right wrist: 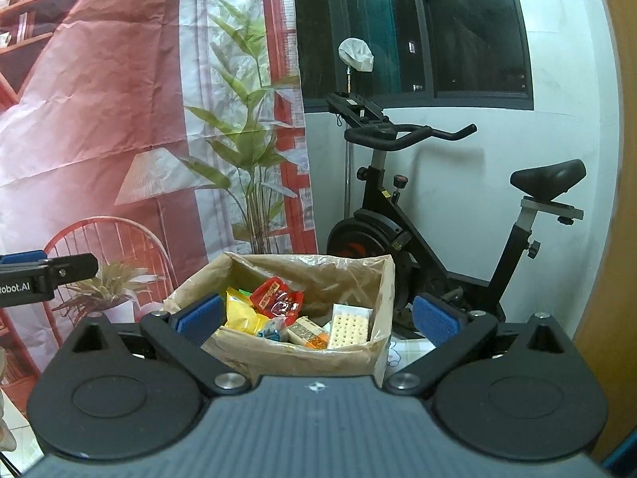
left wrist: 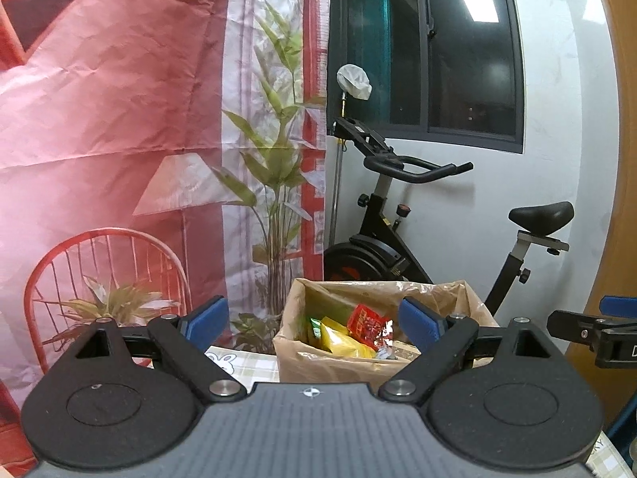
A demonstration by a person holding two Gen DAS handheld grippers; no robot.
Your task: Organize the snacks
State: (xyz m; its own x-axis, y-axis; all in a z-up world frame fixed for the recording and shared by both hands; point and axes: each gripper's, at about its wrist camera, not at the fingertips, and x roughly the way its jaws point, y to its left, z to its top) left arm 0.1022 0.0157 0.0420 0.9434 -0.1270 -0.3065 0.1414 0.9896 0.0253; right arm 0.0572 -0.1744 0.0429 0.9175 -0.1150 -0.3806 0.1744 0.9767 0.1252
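Both tools hang just short of the cardboard box [right wrist: 302, 352], which stands on the bench [left wrist: 247, 366] under a pale checked cloth. The left hand-held gripper [left wrist: 314, 320] has its jaws spread wide with nothing between the blue pads; the right hand-held gripper [right wrist: 316, 314] is likewise spread wide and empty. Each faces the box's open top from the near side.

The snacks lie loose inside the box, which is lined with a thin clear plastic bag [right wrist: 318, 275]. A red foil packet [right wrist: 278, 296] rests on top of a yellow pouch [right wrist: 243, 314]; to their right lie a small orange-and-white carton [right wrist: 308, 330] and a pack of pale crackers [right wrist: 350, 324] leaning against the right wall. A small blue-wrapped item [right wrist: 270, 330] sits between the pouch and the carton.

All of these look light. The foil packet and pouch are probably soft, crinkly and slippery, so a pinch across a sealed edge or a bunched corner should hold better than a squeeze on the puffed middle. The crackers seem brittle and would want a gentle grip across the short sides of the pack. The carton looks stiff enough to take squarely across its narrow faces. The loose liner could snag a finger reaching in.
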